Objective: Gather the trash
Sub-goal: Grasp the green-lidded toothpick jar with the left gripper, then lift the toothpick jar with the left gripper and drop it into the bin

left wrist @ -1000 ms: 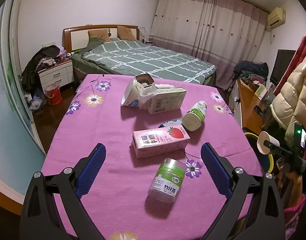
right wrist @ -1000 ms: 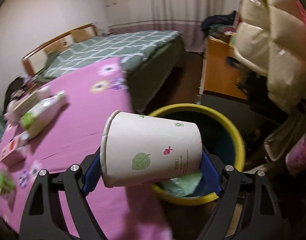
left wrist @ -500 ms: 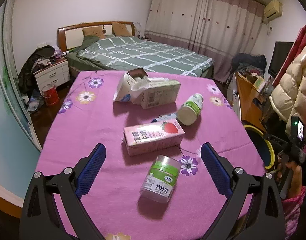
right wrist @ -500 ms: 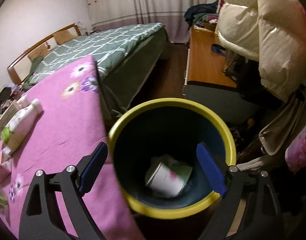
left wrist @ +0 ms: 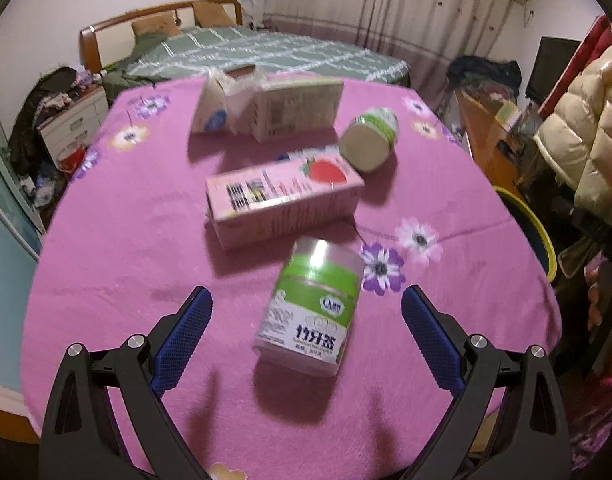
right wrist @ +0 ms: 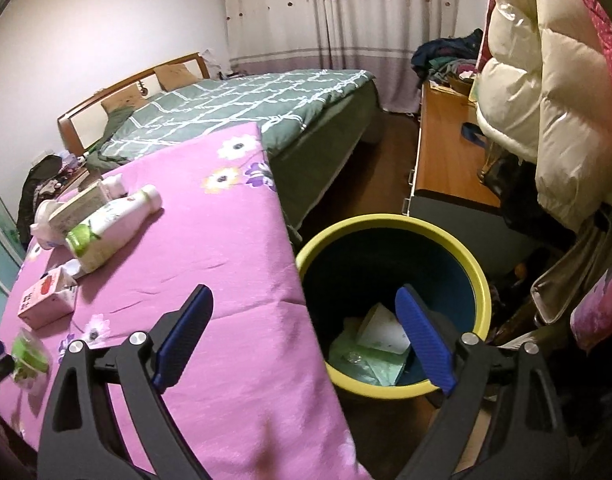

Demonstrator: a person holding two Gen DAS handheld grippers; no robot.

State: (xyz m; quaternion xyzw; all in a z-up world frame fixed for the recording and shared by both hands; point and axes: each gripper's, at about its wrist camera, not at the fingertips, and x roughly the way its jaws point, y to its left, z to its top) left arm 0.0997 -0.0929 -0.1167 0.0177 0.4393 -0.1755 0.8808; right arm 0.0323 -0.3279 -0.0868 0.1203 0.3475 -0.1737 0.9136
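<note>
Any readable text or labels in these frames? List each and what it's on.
"竹牙签": large characters on the green-labelled jar lying on the pink tablecloth.
Small logo above those characters on the jar: blurred, unreadable.
Pink strawberry carton: large white characters, too blurred to read.
Beige carton behind it: fine print, unreadable.
White bottle: label too small to read.

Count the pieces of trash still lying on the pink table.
5. Green-labelled jar nearest the camera, strawberry milk carton behind it, white bottle to the right, tan carton and white-blue carton at the far edge. More may hide behind those cartons.
</note>
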